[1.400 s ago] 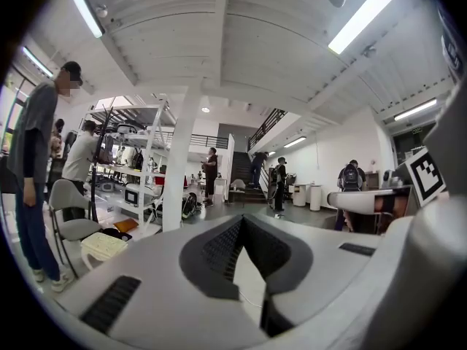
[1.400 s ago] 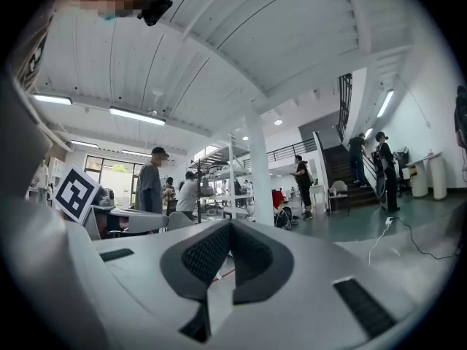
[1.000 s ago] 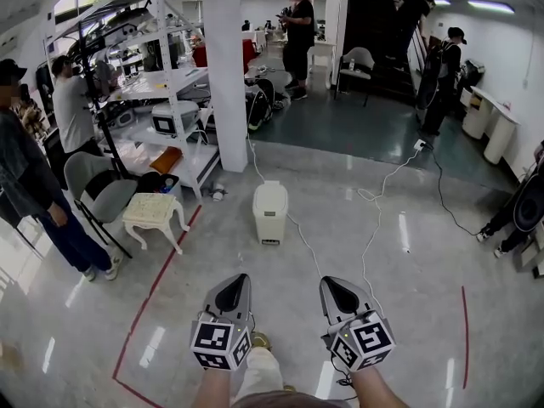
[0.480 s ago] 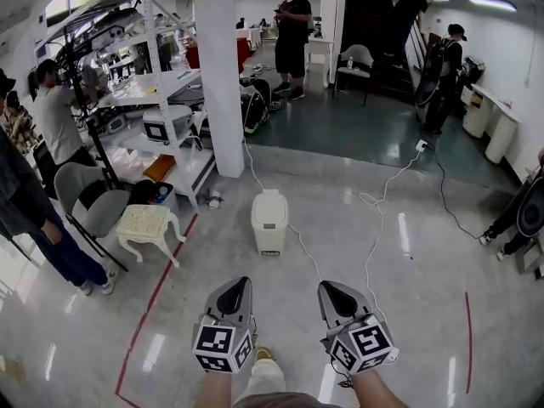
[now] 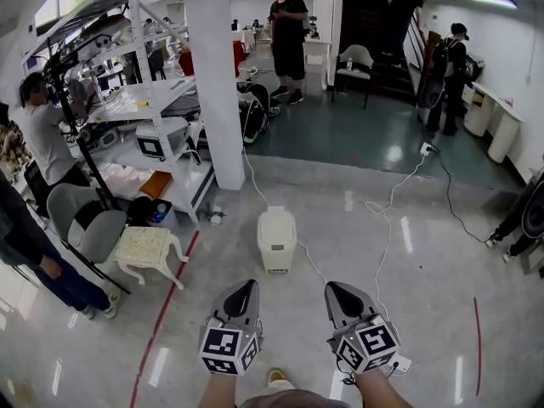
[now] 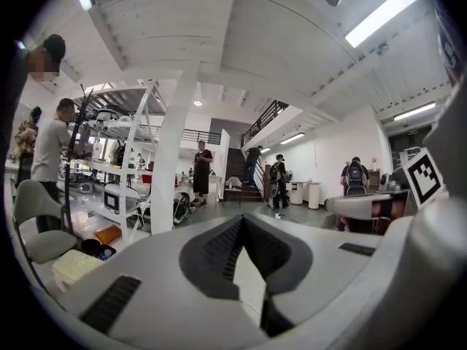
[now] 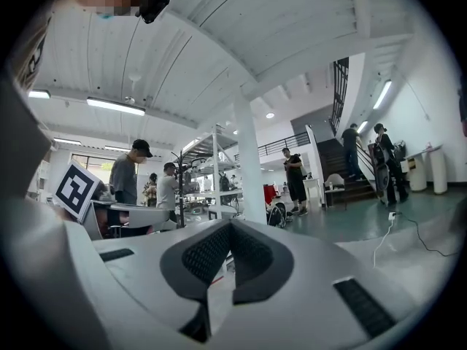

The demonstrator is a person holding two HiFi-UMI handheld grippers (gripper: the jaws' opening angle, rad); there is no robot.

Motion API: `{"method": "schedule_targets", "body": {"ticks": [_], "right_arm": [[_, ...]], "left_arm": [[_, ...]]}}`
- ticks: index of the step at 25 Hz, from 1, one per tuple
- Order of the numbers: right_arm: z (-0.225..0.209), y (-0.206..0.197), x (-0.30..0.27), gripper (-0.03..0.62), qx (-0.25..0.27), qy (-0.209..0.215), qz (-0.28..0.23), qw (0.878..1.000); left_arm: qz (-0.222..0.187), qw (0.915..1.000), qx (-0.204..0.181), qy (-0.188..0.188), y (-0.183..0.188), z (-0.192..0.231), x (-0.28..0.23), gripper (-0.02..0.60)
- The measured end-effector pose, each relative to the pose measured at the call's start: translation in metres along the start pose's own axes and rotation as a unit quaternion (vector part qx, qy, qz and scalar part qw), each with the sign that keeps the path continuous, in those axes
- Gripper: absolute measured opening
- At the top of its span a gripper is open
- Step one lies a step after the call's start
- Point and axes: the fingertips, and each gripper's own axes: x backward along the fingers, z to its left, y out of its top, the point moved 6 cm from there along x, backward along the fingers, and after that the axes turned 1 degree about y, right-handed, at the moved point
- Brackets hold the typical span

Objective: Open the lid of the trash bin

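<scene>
A small white trash bin (image 5: 277,238) stands on the glossy floor ahead of me, its lid down. In the head view both grippers are held low in front of me and point at the bin, well short of it. My left gripper (image 5: 246,286) is shut with nothing in it, a little left of the bin's line. My right gripper (image 5: 334,286) is also shut and empty, to the bin's right. In the left gripper view the left gripper (image 6: 242,219) has its jaws meeting at the tip. The right gripper (image 7: 230,223) looks the same in its own view.
A white pillar (image 5: 214,83) and a shelving rack (image 5: 127,100) rise behind the bin to the left. A cream side table (image 5: 146,246) and grey chair (image 5: 85,223) sit left of it. White cables (image 5: 387,228) trail across the floor, and a red tape line (image 5: 166,308) runs there. People stand at left and at the back.
The view has advanced toward the bin, which now sits lower and nearer in the head view. Both grippers keep their pose and stay shut.
</scene>
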Motion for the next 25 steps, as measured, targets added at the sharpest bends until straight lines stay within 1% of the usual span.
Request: {"method": "schedule_targets", "body": {"ticks": [7, 13, 21, 25], "right_arm": [[-0.008, 0.000, -0.046, 0.035, 0.001, -0.016, 0.000, 1.000], [-0.018, 0.004, -0.074, 0.035, 0.004, -0.026, 0.001, 1.000], [-0.041, 0.003, -0.121, 0.035, 0.006, -0.022, 0.002, 1.000], [-0.060, 0.001, -0.151, 0.035, 0.005, -0.015, 0.003, 1.000]], "left_arm": [[0.001, 0.9999, -0.005, -0.012, 0.001, 0.038, -0.033, -0.009], [0.004, 0.9997, 0.001, -0.022, 0.002, 0.056, -0.059, -0.009], [0.005, 0.9998, 0.002, -0.021, 0.000, 0.079, -0.104, -0.009], [0.008, 0.9998, 0.001, -0.017, -0.002, 0.092, -0.133, -0.009]]}}
